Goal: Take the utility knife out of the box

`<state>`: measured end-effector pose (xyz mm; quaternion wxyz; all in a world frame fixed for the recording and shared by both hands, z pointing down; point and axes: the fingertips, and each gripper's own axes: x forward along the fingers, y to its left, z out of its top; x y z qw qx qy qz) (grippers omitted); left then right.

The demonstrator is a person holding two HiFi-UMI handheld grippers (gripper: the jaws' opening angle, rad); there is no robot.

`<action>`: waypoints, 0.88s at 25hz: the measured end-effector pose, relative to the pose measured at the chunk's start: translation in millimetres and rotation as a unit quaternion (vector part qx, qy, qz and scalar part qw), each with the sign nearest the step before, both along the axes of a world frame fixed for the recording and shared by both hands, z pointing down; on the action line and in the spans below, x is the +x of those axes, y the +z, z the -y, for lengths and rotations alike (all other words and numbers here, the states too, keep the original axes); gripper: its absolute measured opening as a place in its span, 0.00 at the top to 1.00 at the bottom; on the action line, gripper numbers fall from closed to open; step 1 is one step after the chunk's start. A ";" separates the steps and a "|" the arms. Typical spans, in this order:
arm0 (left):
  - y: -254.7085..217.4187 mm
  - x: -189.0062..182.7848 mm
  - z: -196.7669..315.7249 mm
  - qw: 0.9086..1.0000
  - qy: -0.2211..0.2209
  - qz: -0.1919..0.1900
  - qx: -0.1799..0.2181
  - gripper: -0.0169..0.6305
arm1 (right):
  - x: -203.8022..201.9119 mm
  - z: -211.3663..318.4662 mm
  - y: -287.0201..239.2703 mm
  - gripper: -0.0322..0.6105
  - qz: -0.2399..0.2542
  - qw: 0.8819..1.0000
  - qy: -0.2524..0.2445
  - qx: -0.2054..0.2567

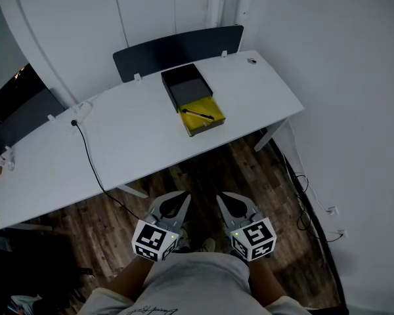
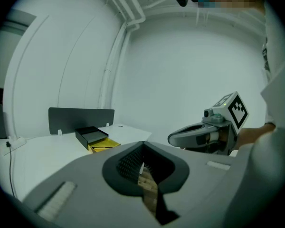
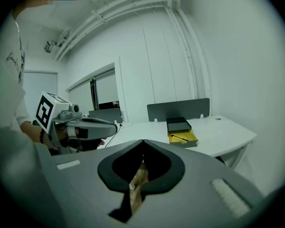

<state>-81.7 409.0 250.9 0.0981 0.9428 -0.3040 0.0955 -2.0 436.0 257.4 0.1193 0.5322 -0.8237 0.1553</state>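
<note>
On the white table (image 1: 138, 133) lies an open box: a black tray (image 1: 186, 84) with a yellow part (image 1: 207, 119) in front of it. A dark utility knife (image 1: 197, 114) rests across the yellow part. Both grippers hang low by the person's waist, far short of the table and over the wooden floor. The left gripper (image 1: 178, 196) has its jaws together with nothing between them, and so does the right gripper (image 1: 225, 199). The box also shows small and distant in the left gripper view (image 2: 103, 145) and the right gripper view (image 3: 183, 137).
A dark divider panel (image 1: 177, 48) stands along the table's far edge. A black cable (image 1: 88, 153) runs over the table's left part and down to the floor. A small object (image 1: 251, 61) lies at the far right corner. Cables (image 1: 302, 195) trail along the right wall.
</note>
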 end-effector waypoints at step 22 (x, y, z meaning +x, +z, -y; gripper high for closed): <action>-3.2 -39.8 50.8 1.000 0.019 -0.022 0.006 0.97 | -38.1 50.5 -10.6 0.93 -0.027 0.999 0.018 0.017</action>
